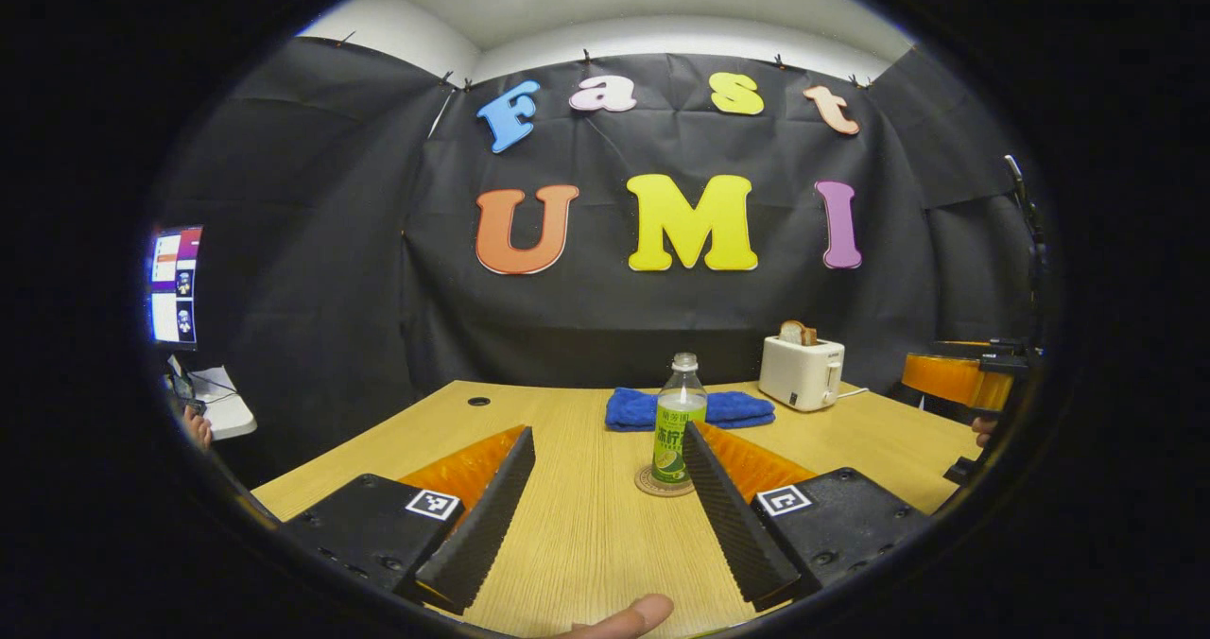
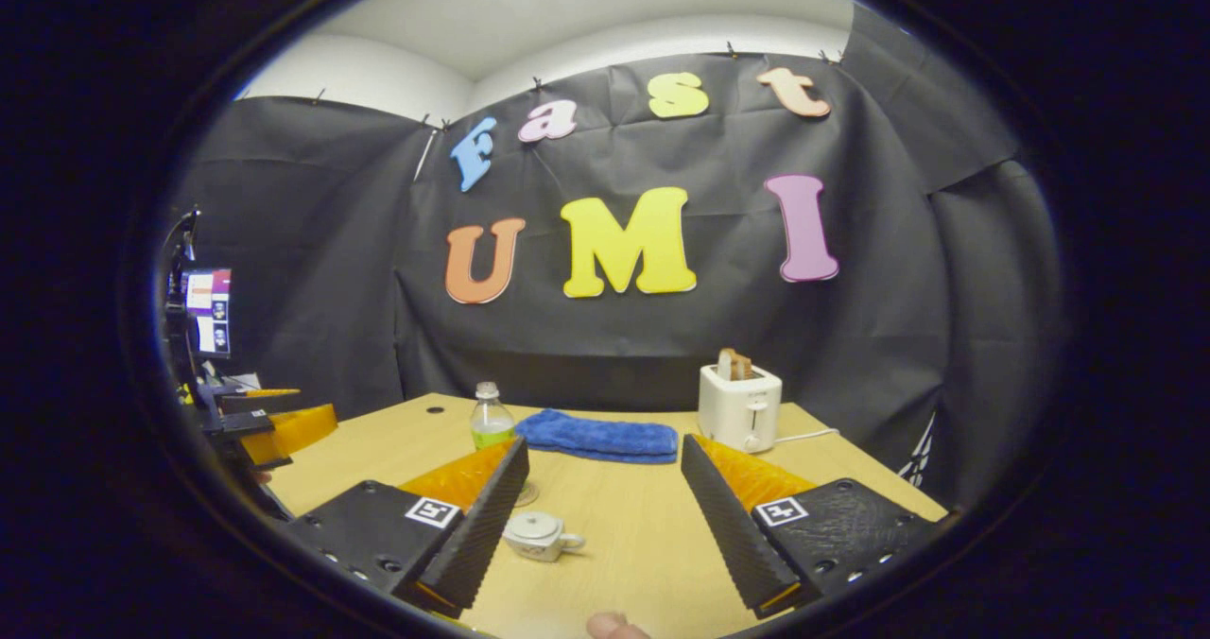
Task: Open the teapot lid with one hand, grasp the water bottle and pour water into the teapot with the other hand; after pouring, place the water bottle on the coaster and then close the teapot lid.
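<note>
2 grippers are held spread, nothing pinched. At the left gripper view's centre, the water bottle is seen upright on the coaster. The lidded teapot is seen lower centre between the right gripper fingers.

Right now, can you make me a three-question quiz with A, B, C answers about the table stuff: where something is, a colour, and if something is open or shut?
1. Where does the clear plastic water bottle with the green label stand?
A. on the round coaster
B. on the towel
C. inside the toaster

2. What colour is the folded cloth towel?
A. red
B. blue
C. white

3. How is the small white teapot?
A. lid off
B. tipped over
C. lid on

Answers: 1 A, the bottle's base sits on the coaster. 2 B, the towel by the white toaster is blue. 3 C, the lid sits on top.
</note>
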### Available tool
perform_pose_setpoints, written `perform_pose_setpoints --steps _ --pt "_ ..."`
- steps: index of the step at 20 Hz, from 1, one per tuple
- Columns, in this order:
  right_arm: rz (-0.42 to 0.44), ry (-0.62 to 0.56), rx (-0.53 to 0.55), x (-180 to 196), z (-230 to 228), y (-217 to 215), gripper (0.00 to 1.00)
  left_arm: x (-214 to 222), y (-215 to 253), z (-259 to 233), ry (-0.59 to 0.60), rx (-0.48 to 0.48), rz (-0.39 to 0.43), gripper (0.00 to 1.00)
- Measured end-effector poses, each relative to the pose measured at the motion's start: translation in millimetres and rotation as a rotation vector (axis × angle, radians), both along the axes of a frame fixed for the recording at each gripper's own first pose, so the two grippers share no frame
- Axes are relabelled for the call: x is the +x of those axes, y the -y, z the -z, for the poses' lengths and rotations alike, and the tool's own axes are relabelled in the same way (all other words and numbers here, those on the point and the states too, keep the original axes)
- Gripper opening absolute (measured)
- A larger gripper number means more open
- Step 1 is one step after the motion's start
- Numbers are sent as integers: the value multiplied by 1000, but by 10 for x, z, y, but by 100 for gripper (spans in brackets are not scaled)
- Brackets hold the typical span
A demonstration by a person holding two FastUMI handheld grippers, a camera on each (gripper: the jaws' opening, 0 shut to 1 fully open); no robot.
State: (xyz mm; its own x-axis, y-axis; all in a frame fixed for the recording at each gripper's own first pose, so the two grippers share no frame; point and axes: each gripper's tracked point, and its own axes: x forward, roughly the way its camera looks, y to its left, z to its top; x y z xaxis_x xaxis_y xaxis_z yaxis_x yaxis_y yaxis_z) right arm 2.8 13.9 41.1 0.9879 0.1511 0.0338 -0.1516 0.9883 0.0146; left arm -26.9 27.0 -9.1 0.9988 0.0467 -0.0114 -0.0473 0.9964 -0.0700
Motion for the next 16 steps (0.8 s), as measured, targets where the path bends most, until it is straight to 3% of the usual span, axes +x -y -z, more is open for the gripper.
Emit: perform_pose_setpoints --steps 4,7,16 --pt "85 14 -45 -383 -147 343 97 -216 -40 -72 -36 -1 -13 98" --pt "81 5 -68 -488 -54 364 97 -354 -30 -142 -36 39 -22 98" --pt "43 -16 -85 -507 94 342 95 -367 10 -201 -29 16 -22 98"
